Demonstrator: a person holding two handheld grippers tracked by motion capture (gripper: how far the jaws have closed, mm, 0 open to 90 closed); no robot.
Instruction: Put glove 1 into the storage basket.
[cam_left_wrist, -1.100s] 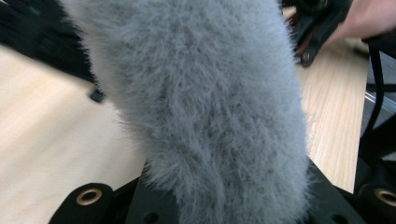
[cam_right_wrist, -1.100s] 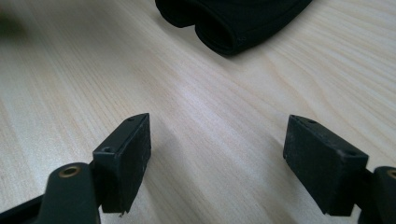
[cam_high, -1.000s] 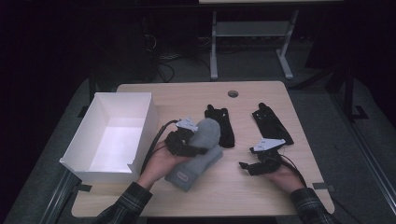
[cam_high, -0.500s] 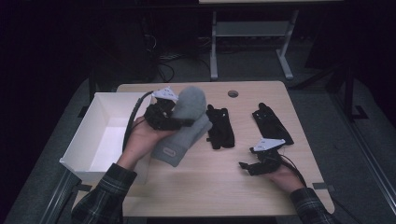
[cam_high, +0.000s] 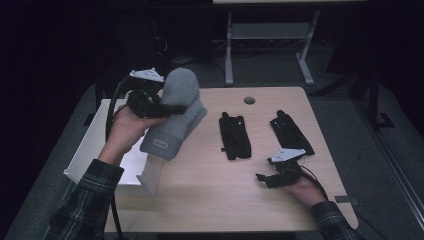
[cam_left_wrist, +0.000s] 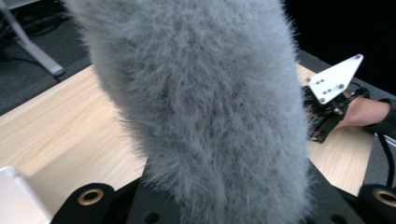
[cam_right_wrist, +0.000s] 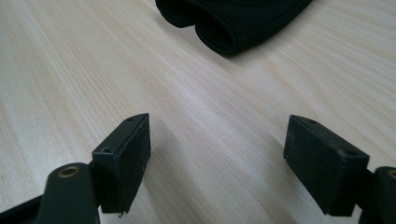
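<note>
A fuzzy grey beanie (cam_high: 175, 117) hangs in the air above the table's left edge, held by my left gripper (cam_high: 172, 107), which is shut on its crown. Up close in the left gripper view the grey beanie (cam_left_wrist: 205, 107) hides the jaws. A white open box (cam_high: 100, 150) stands just under and left of it. My right gripper (cam_high: 267, 179) rests low over the table near the front right, open, with nothing between its jaws (cam_right_wrist: 217, 158). Two black gloves lie flat on the wood: one (cam_high: 235, 136) at the middle, another (cam_high: 291, 132) to its right.
The wooden table (cam_high: 215, 195) has a round cable hole (cam_high: 249, 100) near its far edge. A metal stand (cam_high: 265, 35) rises behind the table in the dark. The cuff of the middle black glove (cam_right_wrist: 233, 21) lies just ahead of my right gripper.
My left gripper has carried the beanie up and to the left, from the table's middle to over the box's edge. The right gripper has stayed in place, open.
</note>
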